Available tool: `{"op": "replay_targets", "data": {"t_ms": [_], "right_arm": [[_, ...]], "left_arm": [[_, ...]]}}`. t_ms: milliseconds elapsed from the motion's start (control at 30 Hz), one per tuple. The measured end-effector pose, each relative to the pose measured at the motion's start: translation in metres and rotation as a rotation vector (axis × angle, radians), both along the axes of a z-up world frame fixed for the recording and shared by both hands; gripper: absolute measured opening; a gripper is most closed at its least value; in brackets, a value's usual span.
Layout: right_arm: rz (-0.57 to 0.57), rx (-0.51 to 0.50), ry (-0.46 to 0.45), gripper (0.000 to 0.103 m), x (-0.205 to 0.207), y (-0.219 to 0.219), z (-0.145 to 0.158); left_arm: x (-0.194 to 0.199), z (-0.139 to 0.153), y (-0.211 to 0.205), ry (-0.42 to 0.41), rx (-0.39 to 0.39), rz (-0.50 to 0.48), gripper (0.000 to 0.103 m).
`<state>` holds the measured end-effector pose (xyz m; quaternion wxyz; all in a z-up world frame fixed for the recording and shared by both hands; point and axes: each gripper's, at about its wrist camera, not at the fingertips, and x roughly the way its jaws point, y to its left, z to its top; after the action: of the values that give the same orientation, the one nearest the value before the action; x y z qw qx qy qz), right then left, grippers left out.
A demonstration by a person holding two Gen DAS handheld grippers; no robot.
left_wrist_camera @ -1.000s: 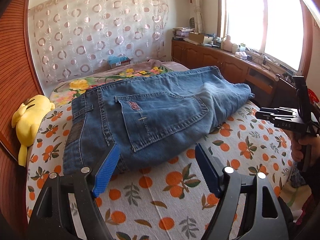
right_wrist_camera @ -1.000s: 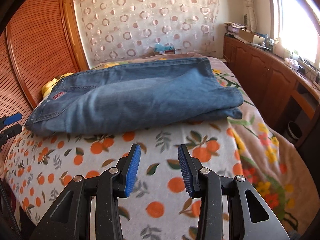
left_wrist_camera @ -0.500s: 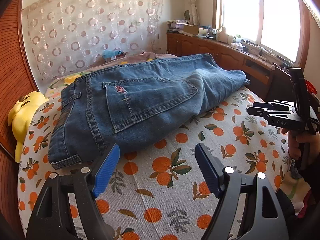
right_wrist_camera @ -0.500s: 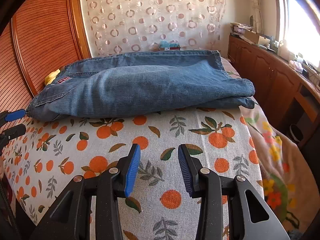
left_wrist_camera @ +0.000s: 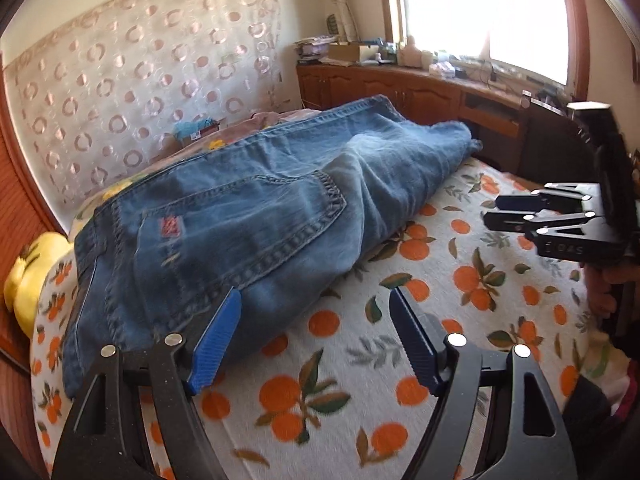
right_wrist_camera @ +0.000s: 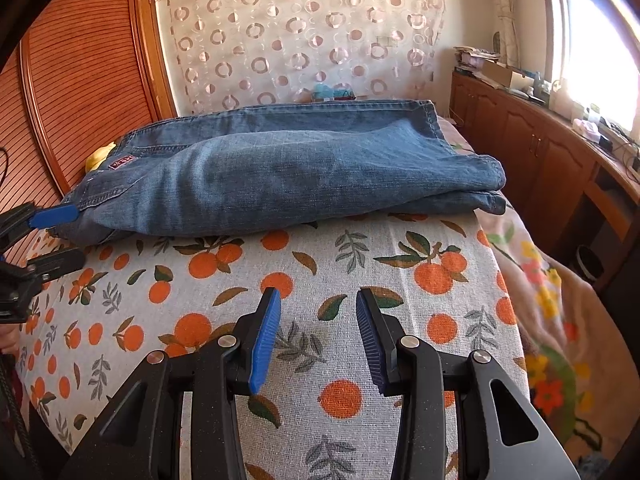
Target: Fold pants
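The jeans lie on the bed's orange-print sheet, already doubled over lengthwise, back pocket up, waistband toward the yellow plush toy by the wooden panel, and the folded leg ends reaching toward the wood cabinets under the window. Against the view a second ago, the left claw has come in closer and lower at the waistband end, with a slight roll of the wrist; its blue pad now shows against the denim's near edge, though contact cannot be told. Its jaws have just been closing a little, yet they stand wide with only sheet between them, gripping nothing. The right claw has stayed put, half open and empty over the sheet, well short of the leg ends. This looks like the approach for a grasp at the waist corner, probably to begin the next fold across the length.
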<state>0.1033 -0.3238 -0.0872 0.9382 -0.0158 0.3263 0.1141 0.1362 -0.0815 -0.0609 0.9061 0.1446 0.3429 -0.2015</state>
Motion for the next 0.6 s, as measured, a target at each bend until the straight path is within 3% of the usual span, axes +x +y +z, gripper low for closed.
{"op": "replay_targets", "data": {"t_ms": [67,133,233,400,600], "right_arm": [[0.001,0.0,-0.001,0.04,0.0,-0.001,-0.001],[0.0,0.002,-0.003,0.041,0.0,-0.002,-0.001],[0.002,0.005,-0.002,0.04,0.0,-0.002,-0.002],[0.005,0.009,0.002,0.04,0.002,-0.002,-0.003],[0.011,0.006,0.016,0.041,0.007,-0.002,0.003]], "left_arm": [[0.01,-0.004,-0.007,-0.001,0.04,-0.009,0.066],[0.019,-0.005,-0.01,-0.008,0.07,-0.006,0.043],[0.031,0.003,-0.006,-0.005,0.029,-0.001,0.02],[0.048,0.027,0.009,0.008,-0.089,0.039,0.01],[0.065,0.041,0.008,-0.014,-0.081,0.059,0.005]]}}
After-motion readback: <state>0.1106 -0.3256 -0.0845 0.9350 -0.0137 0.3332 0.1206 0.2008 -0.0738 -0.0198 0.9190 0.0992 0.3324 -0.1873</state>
